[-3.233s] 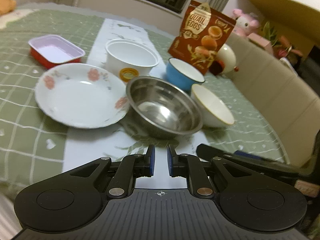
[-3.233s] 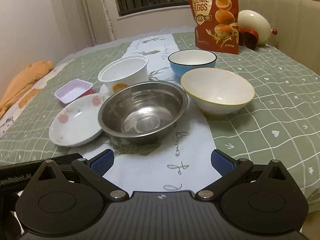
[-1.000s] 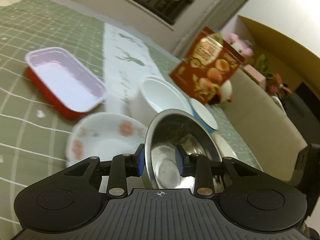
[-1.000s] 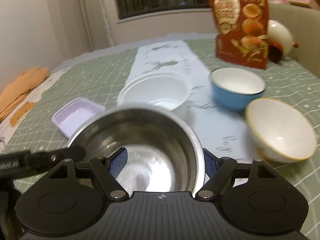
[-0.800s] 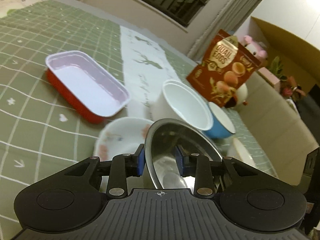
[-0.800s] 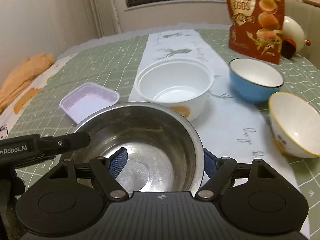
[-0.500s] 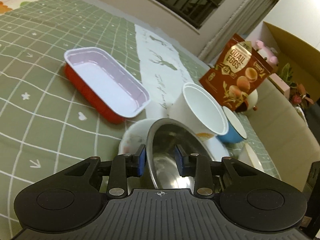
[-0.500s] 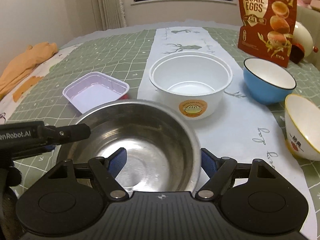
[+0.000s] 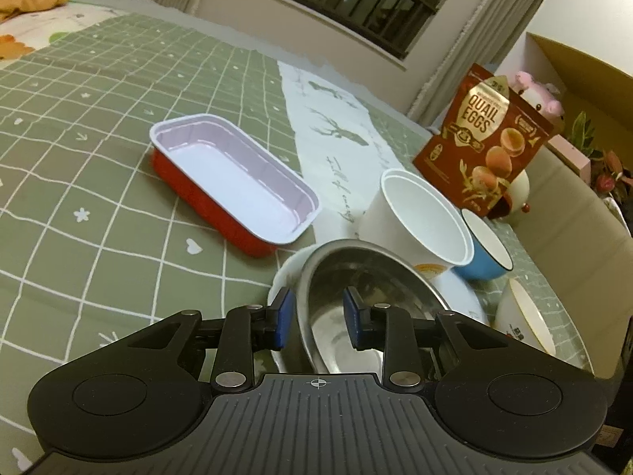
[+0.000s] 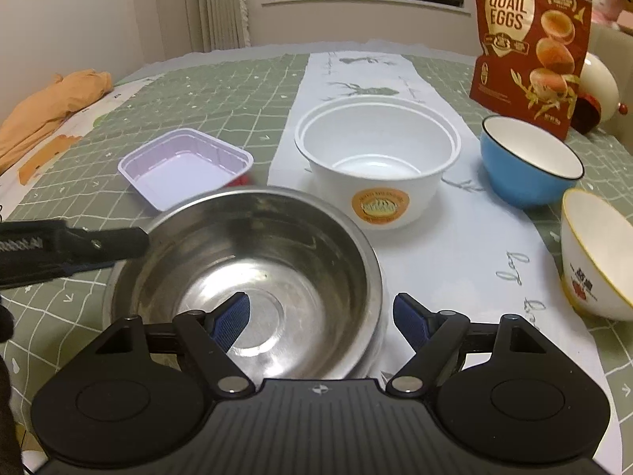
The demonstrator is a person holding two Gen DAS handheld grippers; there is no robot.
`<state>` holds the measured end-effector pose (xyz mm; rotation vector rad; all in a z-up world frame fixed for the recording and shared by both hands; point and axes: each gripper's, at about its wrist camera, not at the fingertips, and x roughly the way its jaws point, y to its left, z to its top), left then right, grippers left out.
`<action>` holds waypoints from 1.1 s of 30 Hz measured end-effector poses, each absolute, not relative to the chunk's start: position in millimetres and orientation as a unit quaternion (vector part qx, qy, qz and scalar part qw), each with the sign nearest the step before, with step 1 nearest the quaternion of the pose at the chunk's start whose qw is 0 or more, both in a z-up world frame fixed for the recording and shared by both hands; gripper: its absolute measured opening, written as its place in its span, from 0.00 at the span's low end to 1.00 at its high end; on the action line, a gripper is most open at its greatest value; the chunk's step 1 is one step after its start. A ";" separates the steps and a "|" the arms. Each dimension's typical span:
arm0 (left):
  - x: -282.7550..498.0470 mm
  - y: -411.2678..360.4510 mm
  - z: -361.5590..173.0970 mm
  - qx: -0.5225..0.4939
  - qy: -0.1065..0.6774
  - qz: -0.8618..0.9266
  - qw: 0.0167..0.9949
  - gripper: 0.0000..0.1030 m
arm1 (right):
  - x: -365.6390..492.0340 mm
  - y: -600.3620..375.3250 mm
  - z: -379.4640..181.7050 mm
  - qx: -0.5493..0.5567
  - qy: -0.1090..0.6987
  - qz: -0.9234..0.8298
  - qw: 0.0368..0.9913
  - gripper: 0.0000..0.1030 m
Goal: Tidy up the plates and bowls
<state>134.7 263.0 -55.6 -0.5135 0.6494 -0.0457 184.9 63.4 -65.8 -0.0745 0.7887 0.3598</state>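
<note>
A steel bowl [image 9: 356, 277] [image 10: 257, 261] sits on top of the floral plate [image 9: 283, 277], of which only a white edge shows. My left gripper [image 9: 316, 316] straddles the bowl's left rim, one pad outside and one inside, and its jaws are closing on the wall. One left finger [image 10: 99, 243] reaches the rim from the left in the right wrist view. My right gripper [image 10: 320, 316] stands wide open over the near rim, left pad inside the bowl, right pad outside, neither touching.
Behind the steel bowl stand a white plastic bowl [image 10: 376, 174], a blue bowl [image 10: 526, 174] and a cream bowl with a yellow rim [image 10: 593, 269]. A red tray [image 9: 233, 182] lies to the left. A quail-egg bag [image 10: 530, 39] stands at the back.
The steel bowl left the white runner, went leftward in the grippers and came down over the floral plate. Both grippers travelled with it.
</note>
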 end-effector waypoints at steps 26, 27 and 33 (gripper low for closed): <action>126.7 255.3 -37.0 -0.245 0.246 -0.007 0.938 0.29 | 185.9 5.8 -72.5 0.045 0.386 0.185 0.903 0.81; 124.4 251.6 -32.9 -0.248 0.235 -0.016 0.940 0.29 | 185.6 -1.7 -70.4 0.052 0.380 0.183 0.905 0.81; 136.4 177.1 -18.3 -0.210 0.243 -0.106 0.941 0.29 | 181.0 -52.8 -60.7 0.063 0.342 0.154 0.925 0.84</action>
